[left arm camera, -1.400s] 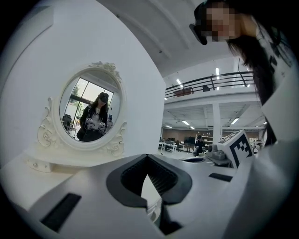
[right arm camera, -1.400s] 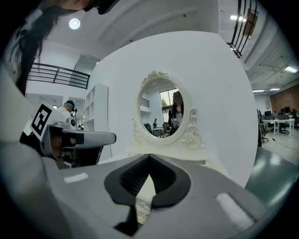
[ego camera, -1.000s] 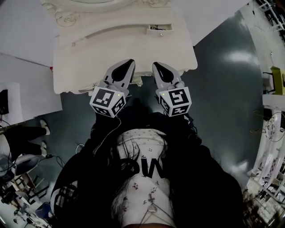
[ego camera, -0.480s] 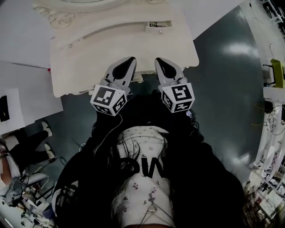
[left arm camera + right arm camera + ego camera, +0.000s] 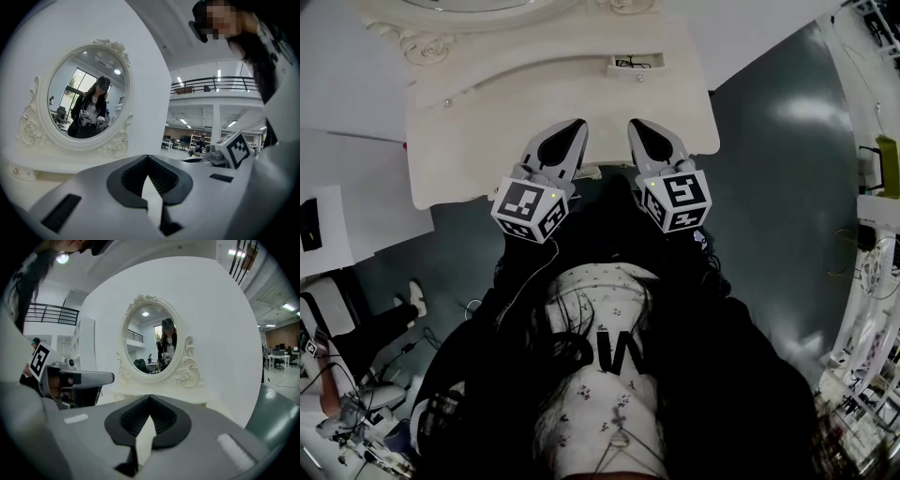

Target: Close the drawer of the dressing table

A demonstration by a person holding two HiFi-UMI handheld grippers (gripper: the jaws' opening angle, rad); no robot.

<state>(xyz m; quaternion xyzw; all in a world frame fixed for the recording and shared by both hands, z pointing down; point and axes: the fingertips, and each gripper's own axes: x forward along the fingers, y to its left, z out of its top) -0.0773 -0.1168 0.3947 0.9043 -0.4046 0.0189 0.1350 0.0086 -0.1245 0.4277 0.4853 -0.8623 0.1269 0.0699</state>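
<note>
The white dressing table (image 5: 487,122) fills the top of the head view, with its oval mirror (image 5: 89,96) (image 5: 151,341) standing at the back. Under the table's front edge, between my grippers, a small piece of the drawer front (image 5: 591,172) shows; the rest of the drawer is hidden beneath the top. My left gripper (image 5: 575,125) (image 5: 147,157) and right gripper (image 5: 636,125) (image 5: 150,397) sit side by side over the front edge and point at the mirror. The jaws of both are shut, tips together, with nothing between them.
A small open compartment (image 5: 630,64) with a cable in it sits at the back right of the tabletop. White panels (image 5: 356,216) stand to the left of the table, with another person's shoe (image 5: 414,298) near them. Dark floor (image 5: 769,187) lies to the right, and shelving (image 5: 872,281) stands farther right.
Both grippers have edged slightly forward over the table's front edge, and less of the drawer front shows now. The person's feet at the left have moved down the frame.
</note>
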